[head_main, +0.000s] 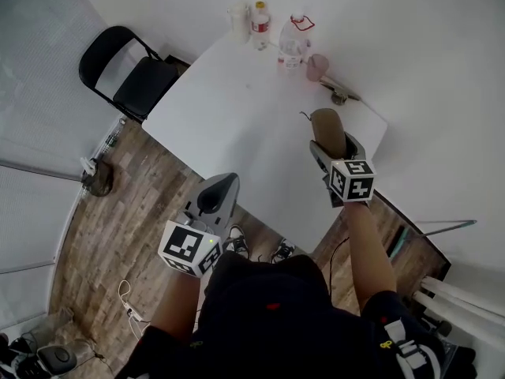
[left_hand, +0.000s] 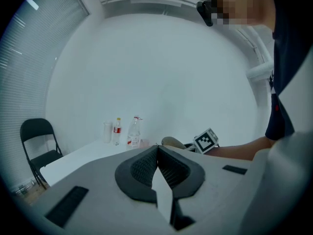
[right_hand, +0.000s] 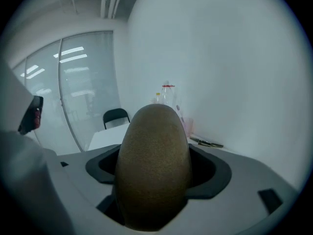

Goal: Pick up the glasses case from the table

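A brown oval glasses case point(head_main: 327, 128) is held above the white table point(head_main: 237, 125), with my right gripper point(head_main: 332, 140) shut on it. In the right gripper view the glasses case point(right_hand: 153, 165) fills the space between the jaws and sticks out past them. My left gripper point(head_main: 215, 196) is at the table's near edge, shut with nothing in it; in the left gripper view its dark pads point(left_hand: 157, 168) meet. The case point(left_hand: 172, 142) and the right gripper's marker cube also show there.
At the table's far end stand a clear cup point(head_main: 239, 18), two bottles point(head_main: 261, 24) and a pink cup point(head_main: 316, 66); a folded pair of glasses point(head_main: 339, 91) lies near the wall. A black folding chair point(head_main: 134, 73) stands to the left on the wood floor.
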The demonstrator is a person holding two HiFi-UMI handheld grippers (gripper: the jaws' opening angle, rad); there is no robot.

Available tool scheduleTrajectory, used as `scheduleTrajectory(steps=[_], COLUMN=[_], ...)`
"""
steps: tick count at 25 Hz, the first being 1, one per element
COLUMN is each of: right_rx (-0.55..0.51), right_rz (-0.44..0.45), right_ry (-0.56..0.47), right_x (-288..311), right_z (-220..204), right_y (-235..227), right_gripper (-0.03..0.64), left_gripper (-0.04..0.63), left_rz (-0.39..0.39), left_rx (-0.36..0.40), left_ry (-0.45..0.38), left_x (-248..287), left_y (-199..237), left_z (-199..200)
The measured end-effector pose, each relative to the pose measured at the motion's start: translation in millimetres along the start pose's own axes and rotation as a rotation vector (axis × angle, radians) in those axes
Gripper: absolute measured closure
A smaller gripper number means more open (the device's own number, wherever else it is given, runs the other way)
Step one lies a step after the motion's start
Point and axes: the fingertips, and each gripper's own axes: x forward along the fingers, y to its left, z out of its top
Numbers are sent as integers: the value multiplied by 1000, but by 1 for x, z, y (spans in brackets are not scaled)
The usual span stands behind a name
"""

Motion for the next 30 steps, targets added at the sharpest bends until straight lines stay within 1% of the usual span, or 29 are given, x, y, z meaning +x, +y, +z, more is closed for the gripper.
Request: scheduleTrajectory(steps=[2, 7, 11, 17, 21, 24, 30], right_rx=[5, -38, -10, -76, -103, -115, -139], right_rz=[12, 11, 14, -1, -15, -20, -28], right_ry=[-56, -169, -240, -312, -358, -381, -406], right_x=[-26, -87, -120, -162, -184, -195, -208], right_z=[17, 53, 72, 96, 109, 116, 127], right_y=[11, 32, 37, 49, 56, 60, 66], right_gripper=[225, 225, 225, 225, 225, 225, 225], left_gripper=[575, 575, 575, 575, 575, 575, 575], left_rz=[-13, -41, -63, -112, -139, -150, -157], left_rx=[10, 42, 63, 83, 115, 130, 134], left_ry=[-15, -52, -82, -120, -147, -161, -168], left_x=[1, 0, 1, -3, -4, -6, -8], left_y=[-5, -15, -24, -39, -49, -54, -57], left_z=[8, 26, 40, 65, 81, 88, 91])
